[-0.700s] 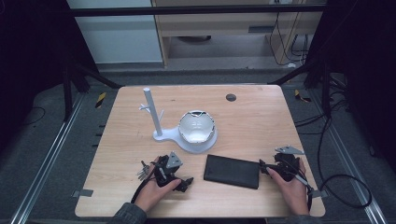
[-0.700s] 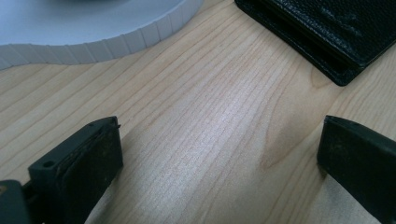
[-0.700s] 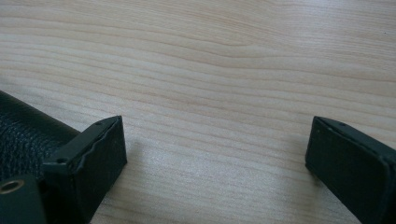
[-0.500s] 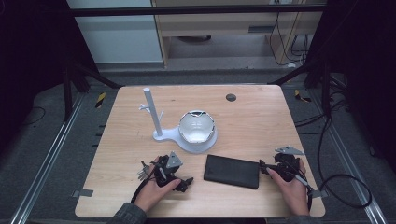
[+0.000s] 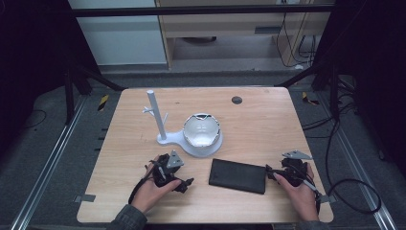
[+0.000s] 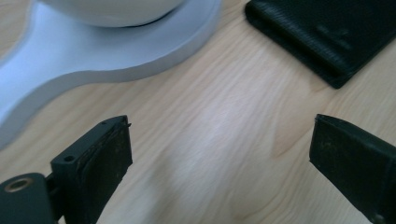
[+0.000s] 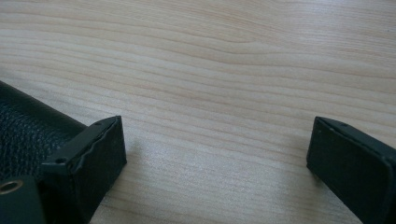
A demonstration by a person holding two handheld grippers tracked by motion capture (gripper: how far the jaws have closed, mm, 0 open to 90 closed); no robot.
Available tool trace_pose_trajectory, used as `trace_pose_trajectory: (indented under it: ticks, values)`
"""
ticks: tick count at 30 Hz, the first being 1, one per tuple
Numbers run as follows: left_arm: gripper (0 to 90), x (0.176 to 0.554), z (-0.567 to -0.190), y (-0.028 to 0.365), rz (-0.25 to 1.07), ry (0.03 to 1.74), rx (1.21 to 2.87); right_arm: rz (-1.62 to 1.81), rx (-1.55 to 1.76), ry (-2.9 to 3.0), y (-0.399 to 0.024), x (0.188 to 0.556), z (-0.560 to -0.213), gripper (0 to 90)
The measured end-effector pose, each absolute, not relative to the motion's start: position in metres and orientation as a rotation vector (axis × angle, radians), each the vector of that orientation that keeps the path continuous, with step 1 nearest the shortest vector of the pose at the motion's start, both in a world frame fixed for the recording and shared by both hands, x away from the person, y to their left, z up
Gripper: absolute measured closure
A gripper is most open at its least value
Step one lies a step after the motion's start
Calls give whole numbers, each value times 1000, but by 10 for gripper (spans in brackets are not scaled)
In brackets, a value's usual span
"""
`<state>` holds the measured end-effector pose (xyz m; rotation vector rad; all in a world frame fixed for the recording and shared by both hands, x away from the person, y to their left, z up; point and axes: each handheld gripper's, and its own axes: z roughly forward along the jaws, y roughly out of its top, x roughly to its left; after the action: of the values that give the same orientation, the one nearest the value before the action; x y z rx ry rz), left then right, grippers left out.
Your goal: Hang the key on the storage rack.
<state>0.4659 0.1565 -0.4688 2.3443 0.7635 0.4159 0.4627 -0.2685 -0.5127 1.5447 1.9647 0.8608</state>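
A black flat case (image 5: 238, 175) lies on the wooden table (image 5: 258, 124) near its front edge, between my two hands. My left gripper (image 5: 184, 183) rests on the table to the case's left, jaws open with bare wood between them; in the left gripper view (image 6: 219, 154) the case's corner (image 6: 327, 37) lies ahead to the right. My right gripper (image 5: 270, 170) sits at the case's right end, open and holding nothing. In the right gripper view (image 7: 217, 149) the case's textured edge (image 7: 28, 130) lies just beside the left jaw.
A white stand with an upright post (image 5: 155, 115) and a flat base (image 5: 191, 143) carries a white bowl-shaped object (image 5: 202, 130) behind the case. A small dark disc (image 5: 236, 100) lies at the table's back. Cables trail off the right side (image 5: 354, 187).
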Motion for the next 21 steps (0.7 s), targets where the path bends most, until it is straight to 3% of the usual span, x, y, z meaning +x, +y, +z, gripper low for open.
trace_pose_trajectory:
  ticks: [9,21]
  values:
    - [109,485,-432,190,475,866,2466,866,1532,1979,-270,461,-513,46]
    - [250,468,-442,240,440,926,2591,870,1532,1983,-270,459,-513,45]
